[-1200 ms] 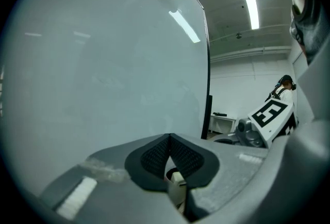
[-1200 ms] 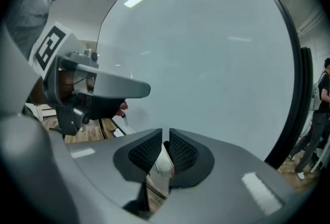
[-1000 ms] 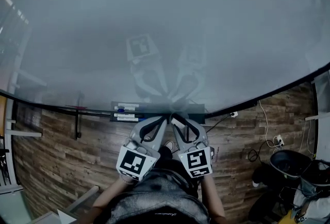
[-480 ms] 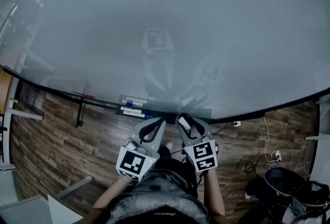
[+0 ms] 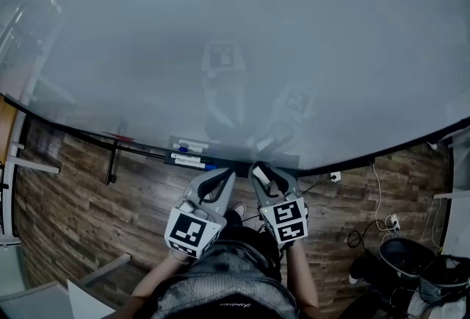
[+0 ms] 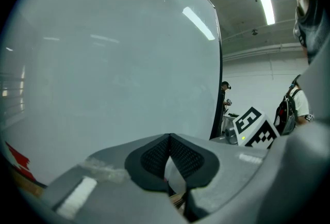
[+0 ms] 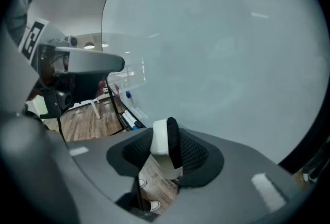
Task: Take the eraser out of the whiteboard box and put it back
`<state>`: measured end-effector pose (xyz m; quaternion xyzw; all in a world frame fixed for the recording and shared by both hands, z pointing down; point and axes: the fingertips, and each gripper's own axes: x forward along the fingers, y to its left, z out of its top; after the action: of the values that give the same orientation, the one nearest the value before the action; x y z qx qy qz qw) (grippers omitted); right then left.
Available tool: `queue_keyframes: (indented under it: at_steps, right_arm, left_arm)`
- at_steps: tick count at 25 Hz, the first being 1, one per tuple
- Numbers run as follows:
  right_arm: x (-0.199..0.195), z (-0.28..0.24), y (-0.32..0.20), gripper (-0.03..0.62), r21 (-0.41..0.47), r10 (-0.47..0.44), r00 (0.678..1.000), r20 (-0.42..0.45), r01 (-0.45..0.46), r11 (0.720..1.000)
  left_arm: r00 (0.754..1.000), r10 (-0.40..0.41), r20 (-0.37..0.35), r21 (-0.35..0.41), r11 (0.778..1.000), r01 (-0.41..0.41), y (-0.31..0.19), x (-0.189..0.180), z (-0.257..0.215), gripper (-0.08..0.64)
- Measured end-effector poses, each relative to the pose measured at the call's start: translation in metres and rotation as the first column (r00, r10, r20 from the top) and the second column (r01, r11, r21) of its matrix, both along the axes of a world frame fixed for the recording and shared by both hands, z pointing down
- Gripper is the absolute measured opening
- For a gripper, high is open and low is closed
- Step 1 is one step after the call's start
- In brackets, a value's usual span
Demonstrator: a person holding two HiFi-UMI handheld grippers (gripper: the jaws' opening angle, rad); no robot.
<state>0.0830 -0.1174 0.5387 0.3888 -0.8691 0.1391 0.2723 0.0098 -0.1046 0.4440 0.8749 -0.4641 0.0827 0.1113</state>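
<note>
The eraser (image 7: 165,146) is gripped in the right gripper (image 5: 262,169), whose jaws are closing with both pads against its sides. Its long axis is set from 6 to 12 o'clock along the jaws, its far end pointed at the whiteboard (image 5: 235,38), white back at 9 o'clock, black felt at 3. At its 9 o'clock the left gripper (image 5: 228,175) is seen pinched together, empty; the whiteboard box (image 5: 290,160) is seen just beyond at 12 o'clock.

cables (image 5: 358,235) trail across the wood floor (image 5: 73,207) by a wall socket (image 5: 334,177).
</note>
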Motion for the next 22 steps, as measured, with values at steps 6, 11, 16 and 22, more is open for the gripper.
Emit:
queue_keyframes:
  at_steps: [6,11,16,22]
  right_arm:
    - [0.002,-0.003,0.002,0.155,0.011,0.019,1.0,-0.006,-0.019,1.0]
    - [0.003,-0.025,0.005,0.155,0.031,0.028,1.0,0.009,-0.029,0.999]
    - [0.004,-0.051,0.01,0.155,0.051,0.036,0.999,0.017,-0.037,0.998]
    - [0.006,-0.08,0.017,0.155,0.083,0.052,0.998,0.029,-0.054,0.995]
  left_arm:
    - [0.999,0.045,0.0,0.003,0.999,-0.045,-0.002,0.006,0.0,0.005]
    - [0.996,0.091,-0.01,0.016,0.996,-0.09,0.0,0.014,-0.007,0.005]
    - [0.992,0.129,-0.015,0.029,0.991,-0.128,-0.002,0.02,-0.014,0.005]
    - [0.987,0.161,-0.025,0.034,0.986,-0.16,-0.003,0.026,-0.018,0.005]
